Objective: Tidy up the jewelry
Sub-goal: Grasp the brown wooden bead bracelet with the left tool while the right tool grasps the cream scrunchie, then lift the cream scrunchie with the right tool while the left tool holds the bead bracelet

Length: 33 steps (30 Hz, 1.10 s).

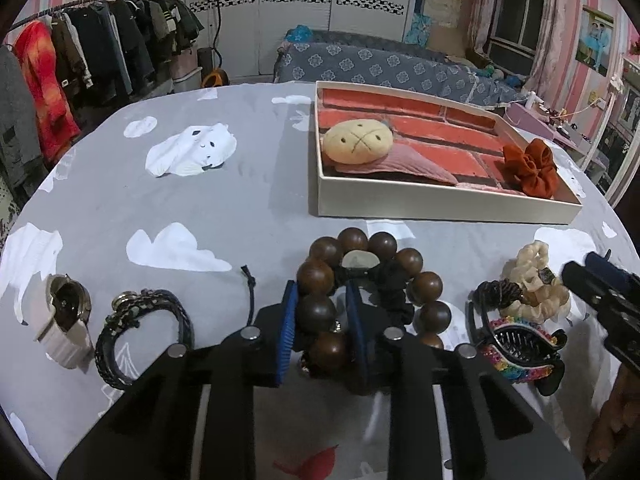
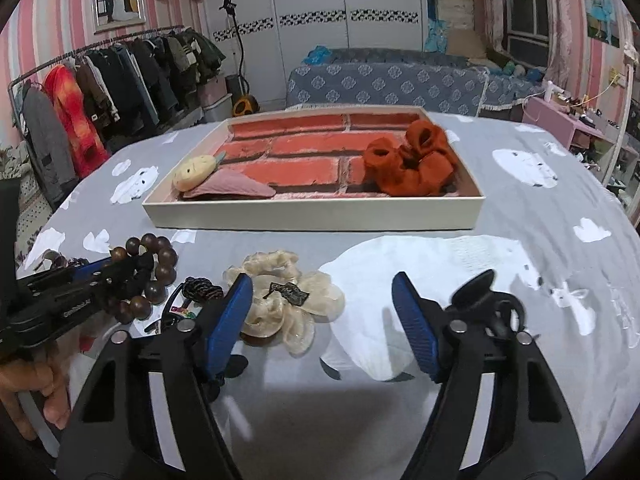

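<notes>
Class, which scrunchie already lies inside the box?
The rust-orange scrunchie, in the box; the cream scrunchie lies outside on the tablecloth.

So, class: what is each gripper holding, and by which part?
The left gripper has its jaws closed on the wooden bead bracelet, across the near-left beads of the ring. The right gripper is open, holding nothing.
</notes>
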{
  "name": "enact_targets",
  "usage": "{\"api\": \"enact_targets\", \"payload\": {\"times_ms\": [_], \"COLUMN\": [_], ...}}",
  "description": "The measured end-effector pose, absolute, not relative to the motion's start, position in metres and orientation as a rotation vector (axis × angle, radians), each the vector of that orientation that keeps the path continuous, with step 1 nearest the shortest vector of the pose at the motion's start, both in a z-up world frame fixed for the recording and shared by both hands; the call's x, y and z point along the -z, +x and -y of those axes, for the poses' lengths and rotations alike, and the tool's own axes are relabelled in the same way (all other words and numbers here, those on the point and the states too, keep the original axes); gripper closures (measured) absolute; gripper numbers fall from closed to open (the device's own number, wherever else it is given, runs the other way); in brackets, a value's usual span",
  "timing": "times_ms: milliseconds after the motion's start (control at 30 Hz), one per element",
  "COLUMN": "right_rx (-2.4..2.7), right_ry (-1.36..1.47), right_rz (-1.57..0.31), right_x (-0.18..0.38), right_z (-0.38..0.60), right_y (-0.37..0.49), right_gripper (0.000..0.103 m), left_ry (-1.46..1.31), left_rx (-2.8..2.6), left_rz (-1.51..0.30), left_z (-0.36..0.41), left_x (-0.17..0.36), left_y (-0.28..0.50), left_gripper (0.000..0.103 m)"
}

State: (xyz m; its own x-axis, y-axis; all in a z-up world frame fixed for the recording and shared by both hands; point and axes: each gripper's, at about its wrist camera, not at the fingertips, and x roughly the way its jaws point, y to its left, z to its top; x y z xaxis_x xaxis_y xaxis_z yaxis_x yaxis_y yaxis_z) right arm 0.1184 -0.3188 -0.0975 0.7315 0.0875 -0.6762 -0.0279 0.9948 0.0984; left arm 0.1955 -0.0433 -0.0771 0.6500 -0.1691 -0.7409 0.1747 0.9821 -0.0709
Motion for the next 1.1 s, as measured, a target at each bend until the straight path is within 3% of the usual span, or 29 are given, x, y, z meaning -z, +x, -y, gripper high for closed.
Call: {"api": "enact_targets", "payload": {"times_ms": [167, 267, 333, 433, 833, 1000, 1100], "right_rx": [-0.083, -0.096, -0.101, -0.118, -0.100, -0.048, -0.120], "right_ry": [0.091, 0.089, 0.098, 0.113, 0.111, -0.069, 0.006], "right_rz": [-0.813, -0.856, -0.864, -0.852, -0.716, -0.611, -0.640], "right_x": [0.108, 0.114, 0.116, 0.114, 0.077, 0.057, 0.058], "right_z": [0.313, 0.311, 0.313, 0.315, 0.321, 0.306, 0.309], "right_y": [0.130, 0.134, 0.135, 0.133, 0.103, 0.081, 0.079], "right_gripper": [0.043, 0.055, 0.069, 0.074, 0.076, 0.076, 0.076], "left_ry": [0.019, 0.022, 0.015, 0.007, -0.009, -0.002, -0.002], "left_rx": [0.214, 0.224, 0.227, 0.233, 0.269, 0.292, 0.297], "left_rz": [-0.828, -0.823, -0.822, -0.813, -0.732, -0.686, -0.674], "left_z": [0.047, 0.048, 0.046, 0.045, 0.045, 0.051, 0.054], "left_x": [0.075, 0.075, 0.075, 0.073, 0.045, 0.026, 0.020], "left_y": [0.194, 0.193, 0.194, 0.192, 0.172, 0.157, 0.152], "left_gripper": [0.084, 0.084, 0.084, 0.084, 0.084, 0.084, 0.084]}}
